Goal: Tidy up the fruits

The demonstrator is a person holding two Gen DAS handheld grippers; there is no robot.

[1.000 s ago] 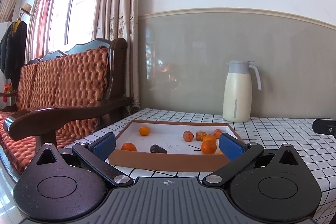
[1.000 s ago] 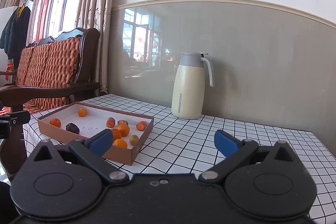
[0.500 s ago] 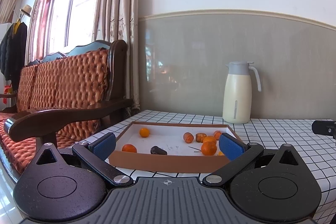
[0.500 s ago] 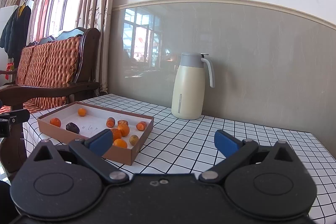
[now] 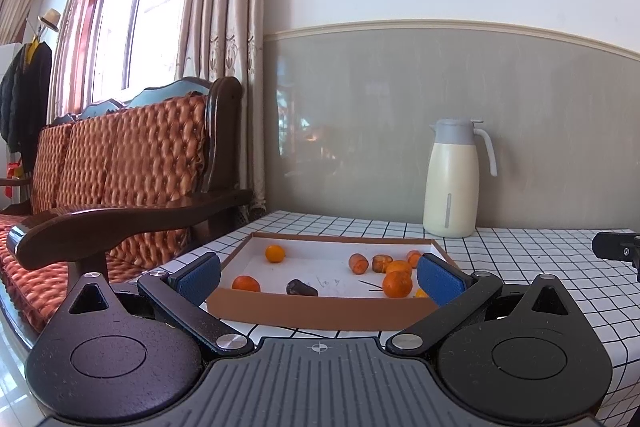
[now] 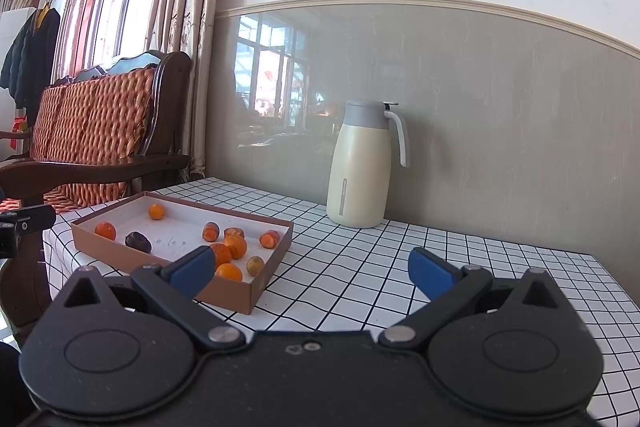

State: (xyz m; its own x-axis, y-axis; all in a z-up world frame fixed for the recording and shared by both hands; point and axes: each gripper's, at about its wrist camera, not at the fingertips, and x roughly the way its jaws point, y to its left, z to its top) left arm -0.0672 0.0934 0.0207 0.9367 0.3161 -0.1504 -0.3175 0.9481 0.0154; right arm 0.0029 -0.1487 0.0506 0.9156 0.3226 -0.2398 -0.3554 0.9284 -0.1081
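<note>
Evidently both wait: the left hand-held gripper (image 5: 319,274), jaws apart, faces the shallow brown cardboard tray (image 5: 320,311) of small orange fruits (image 5: 397,283) squarely for reach; the right hand-held gripper (image 6: 311,266), likewise apart, hovers beside it over the checked table (image 6: 360,267).

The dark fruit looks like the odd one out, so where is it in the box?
The dark fruit lies near the cardboard box's front left, just right of a lone orange fruit.

desk (image 6: 360,267) w/ checked cloth is carrying a cardboard tray (image 6: 240,297) of fruit and a cream jug (image 6: 362,167), well apart.
</note>
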